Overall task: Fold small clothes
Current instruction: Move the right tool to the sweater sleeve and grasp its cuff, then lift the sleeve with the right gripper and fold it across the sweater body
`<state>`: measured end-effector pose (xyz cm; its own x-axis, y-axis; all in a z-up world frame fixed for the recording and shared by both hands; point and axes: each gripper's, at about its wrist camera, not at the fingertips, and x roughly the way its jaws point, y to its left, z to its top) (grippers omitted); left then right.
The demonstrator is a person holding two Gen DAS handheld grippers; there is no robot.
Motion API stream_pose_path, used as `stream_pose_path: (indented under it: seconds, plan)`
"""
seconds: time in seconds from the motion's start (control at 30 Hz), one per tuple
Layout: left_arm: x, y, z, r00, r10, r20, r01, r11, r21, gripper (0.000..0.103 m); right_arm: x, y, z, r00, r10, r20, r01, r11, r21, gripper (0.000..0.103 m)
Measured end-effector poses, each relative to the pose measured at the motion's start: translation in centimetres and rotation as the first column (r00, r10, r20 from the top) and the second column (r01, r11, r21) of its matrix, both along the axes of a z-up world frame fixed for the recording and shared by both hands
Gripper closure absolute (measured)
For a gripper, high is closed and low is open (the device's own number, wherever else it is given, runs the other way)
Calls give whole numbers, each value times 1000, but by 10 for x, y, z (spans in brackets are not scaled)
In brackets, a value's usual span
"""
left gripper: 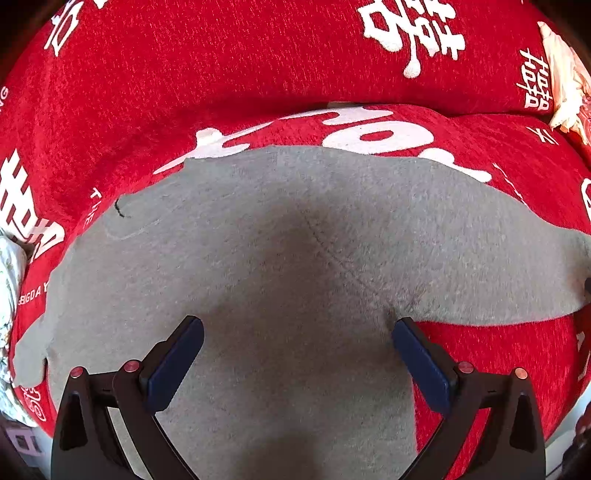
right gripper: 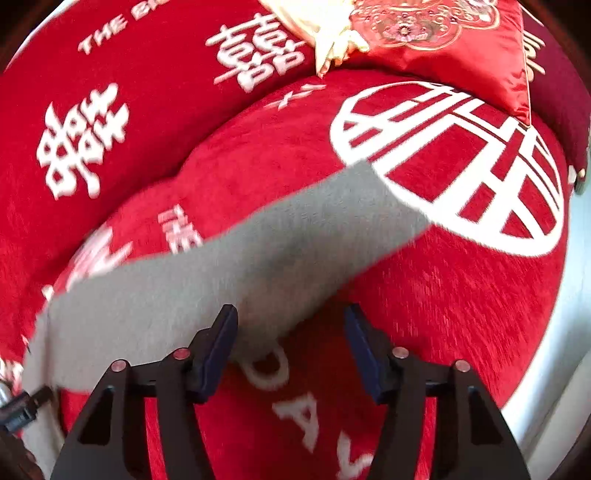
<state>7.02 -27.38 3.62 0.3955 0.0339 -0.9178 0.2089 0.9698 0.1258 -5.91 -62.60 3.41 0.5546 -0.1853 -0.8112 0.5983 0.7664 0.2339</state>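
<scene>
Nearest the left wrist camera, the left gripper (left gripper: 297,334) stood with its jaws wide apart, its dark blue pads (left gripper: 175,363) hanging above the grey garment (left gripper: 295,236) with nothing held between them. That grey garment, a fuzzy fleece piece, lay spread flat over the red sofa cover (left gripper: 184,74), filling most of the left view; one part of it ran toward the camera between the jaws, and a wider part stretched off to the right. A faint diagonal seam (left gripper: 340,262) crossed its middle, and a short black thread (left gripper: 120,208) sat near its far left edge. In the right wrist view, the right gripper (right gripper: 290,336) also had its jaws apart and clamped on nothing; its left pad overlapped the near edge of the garment (right gripper: 229,266), while its right pad was over bare red cover (right gripper: 461,295). From there the grey cloth ran as a long band slanting up to the right, its far end touching a large white circular emblem (right gripper: 448,166) printed on the cover. Whether the pad pressed on the cloth could not be told. Farther back, white characters (right gripper: 83,142) marked the backrest, and a red satin embroidered cushion (right gripper: 443,40) rested at the rear beside a cream cloth (right gripper: 325,33).
</scene>
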Motion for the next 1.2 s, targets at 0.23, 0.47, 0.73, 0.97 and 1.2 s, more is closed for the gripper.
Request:
stream_pose_path:
  seconds: [0.23, 0.47, 0.73, 0.97, 1.2]
  plan:
    - [19, 12, -3, 998, 61, -5, -61, 998, -33, 0, 27, -30, -1, 999, 27, 30, -27, 1000, -1, 85]
    - [41, 12, -18, 994, 103, -31, -104, 994, -34, 0, 9, -43, 11, 990, -5, 140, -5, 998, 68, 96]
    - [28, 25, -9, 998, 56, -38, -60, 991, -116, 0, 0, -12, 37, 983, 27, 180, -32, 999, 27, 96]
    - [-5, 69, 1, 997, 70, 32, -65, 990, -127, 0, 3, 19, 59, 980, 49, 191, -50, 999, 2, 96]
    - [-25, 110, 4, 994, 95, 60, -84, 981, -173, 0, 10, 62, 78, 980, 95, 173, -87, 995, -54, 96]
